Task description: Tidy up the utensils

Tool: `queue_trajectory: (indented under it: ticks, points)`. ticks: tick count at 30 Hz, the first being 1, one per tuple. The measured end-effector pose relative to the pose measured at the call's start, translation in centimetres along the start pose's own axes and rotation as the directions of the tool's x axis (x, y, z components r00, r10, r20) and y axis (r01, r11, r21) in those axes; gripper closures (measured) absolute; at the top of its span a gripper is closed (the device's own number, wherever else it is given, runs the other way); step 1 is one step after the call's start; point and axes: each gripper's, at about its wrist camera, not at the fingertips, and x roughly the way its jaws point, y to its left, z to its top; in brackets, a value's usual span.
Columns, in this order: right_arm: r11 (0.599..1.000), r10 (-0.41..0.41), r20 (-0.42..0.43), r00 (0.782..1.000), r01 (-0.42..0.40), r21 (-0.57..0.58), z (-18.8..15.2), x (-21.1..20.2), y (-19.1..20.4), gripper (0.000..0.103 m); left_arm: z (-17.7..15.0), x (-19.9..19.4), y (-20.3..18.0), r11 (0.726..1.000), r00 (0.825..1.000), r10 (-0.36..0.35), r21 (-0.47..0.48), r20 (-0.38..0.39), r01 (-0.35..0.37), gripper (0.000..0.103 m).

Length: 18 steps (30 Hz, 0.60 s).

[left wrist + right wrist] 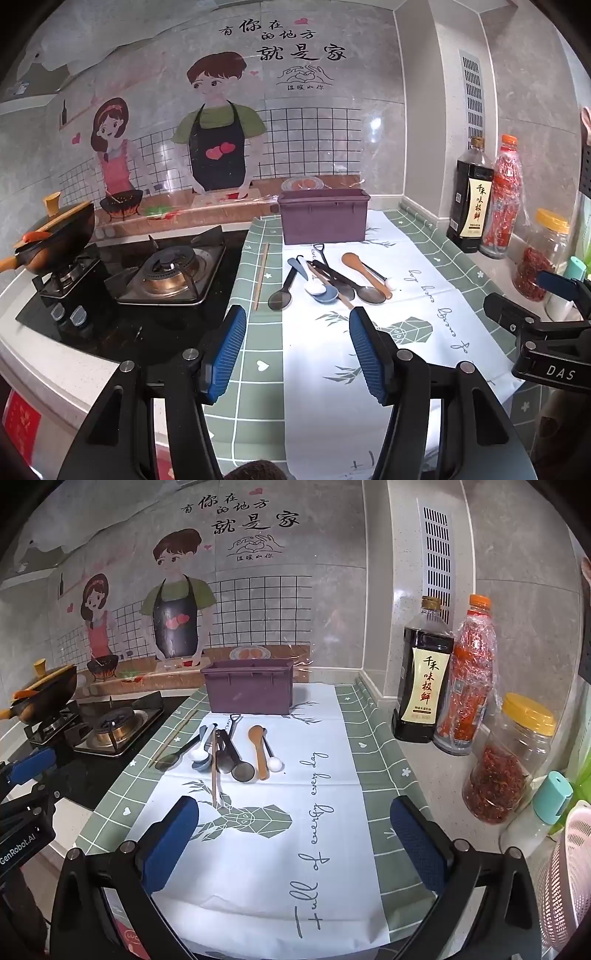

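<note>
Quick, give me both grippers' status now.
Left gripper: open, holding nothing.
Right gripper: open, holding nothing.

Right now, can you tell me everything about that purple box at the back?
The purple box is a rectangular bin that looks like matte plastic, with a thicker rim and small ribs under it. It stands upright, open at the top; its inside cannot be seen. It sits on the patterned cloth near the wall, just behind the pile of spoons. Nothing seems to touch it except the cloth.
</note>
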Motion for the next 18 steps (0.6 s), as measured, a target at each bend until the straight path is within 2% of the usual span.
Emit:
queue_trajectory:
  ticks: [18]
  points:
    - [0.999, -0.010, 0.001, 1.000, 0.010, -0.040, 0.2, -0.3, 0.7, 0.000, 0.2, -0.1, 0.0, 1.000, 1.000, 0.010, -0.006, 0.002, -0.010, 0.044]
